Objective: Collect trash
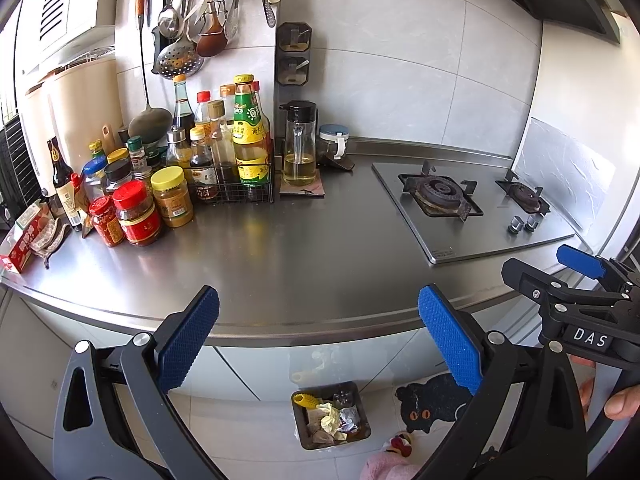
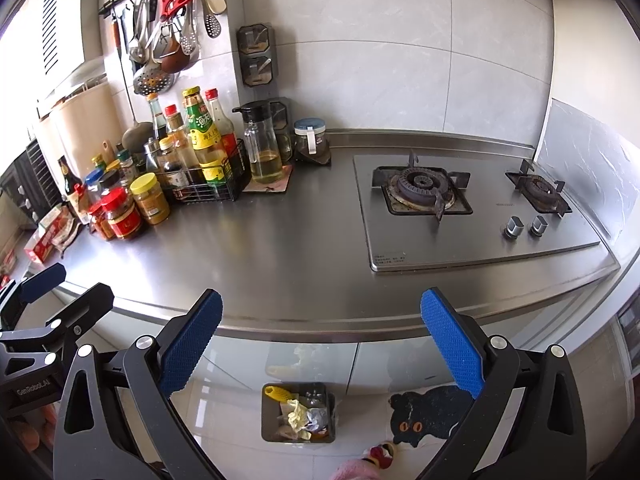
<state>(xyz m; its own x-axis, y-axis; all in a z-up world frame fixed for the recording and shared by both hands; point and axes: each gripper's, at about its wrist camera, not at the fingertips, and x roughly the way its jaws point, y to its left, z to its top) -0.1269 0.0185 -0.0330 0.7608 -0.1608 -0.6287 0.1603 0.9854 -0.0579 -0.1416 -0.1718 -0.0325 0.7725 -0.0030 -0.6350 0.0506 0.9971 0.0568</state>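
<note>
A grey trash bin (image 1: 300, 420) stands on the floor below the counter's front edge. It holds crumpled paper (image 1: 330, 421), foil and a yellow item. It also shows in the right wrist view (image 2: 269, 416). My left gripper (image 1: 318, 336) is open and empty, held above the counter edge over the bin. My right gripper (image 2: 320, 340) is open and empty, at about the same height. The right gripper shows at the right edge of the left wrist view (image 1: 576, 280). The left gripper shows at the left edge of the right wrist view (image 2: 44, 280).
The steel counter (image 1: 304, 256) carries many sauce bottles and jars (image 1: 168, 184) at the left, an oil dispenser (image 1: 299, 148), and a gas hob (image 1: 472, 208) at the right. Utensils hang on the wall. A black cat mat (image 1: 436, 404) and pink slipper (image 1: 384, 464) lie on the floor.
</note>
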